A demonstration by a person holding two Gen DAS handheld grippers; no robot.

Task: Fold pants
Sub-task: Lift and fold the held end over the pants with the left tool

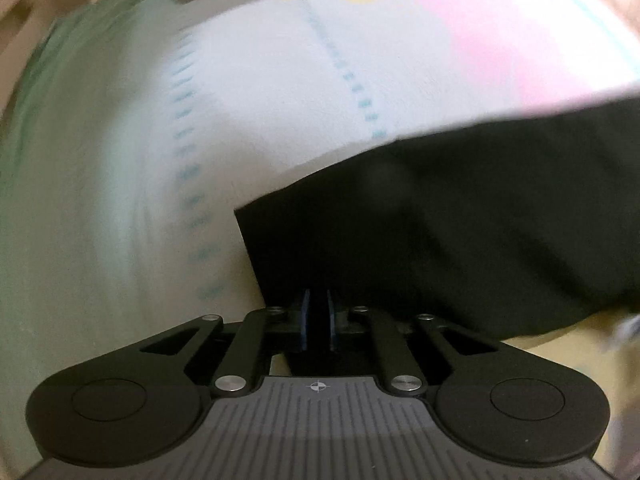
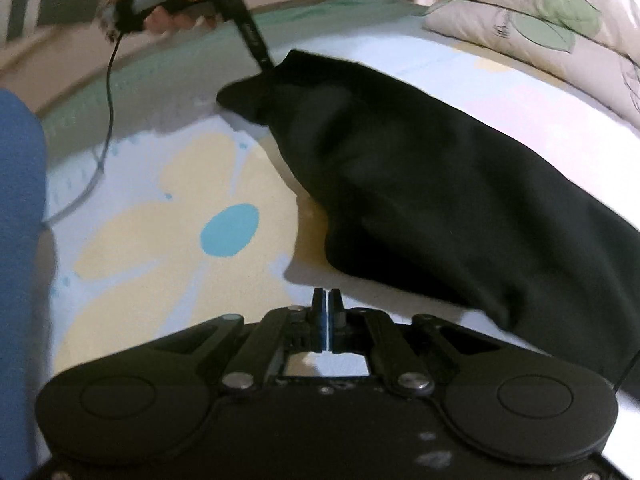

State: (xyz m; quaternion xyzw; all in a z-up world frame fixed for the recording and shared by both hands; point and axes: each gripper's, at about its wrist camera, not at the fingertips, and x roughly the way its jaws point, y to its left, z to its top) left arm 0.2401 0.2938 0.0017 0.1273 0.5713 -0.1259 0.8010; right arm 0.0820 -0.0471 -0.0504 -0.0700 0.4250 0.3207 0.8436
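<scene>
Black pants [image 2: 420, 184] lie across a bed with a pastel flower sheet [image 2: 168, 216]. In the left wrist view my left gripper [image 1: 318, 308] is shut on a corner of the pants [image 1: 440, 232], and the cloth hangs forward from its blue pads. The right wrist view shows that same left gripper [image 2: 266, 70] held by a hand, pinching the far end of the pants and lifting it off the sheet. My right gripper [image 2: 327, 300] is shut and empty, just above the sheet, left of the near end of the pants.
A leaf-print pillow [image 2: 540, 20] lies at the far right of the bed. A cable [image 2: 106, 120] trails from the left gripper over the sheet. A blue sleeve or leg [image 2: 20, 220] fills the left edge. The bed's green border [image 1: 52, 128] is at the left.
</scene>
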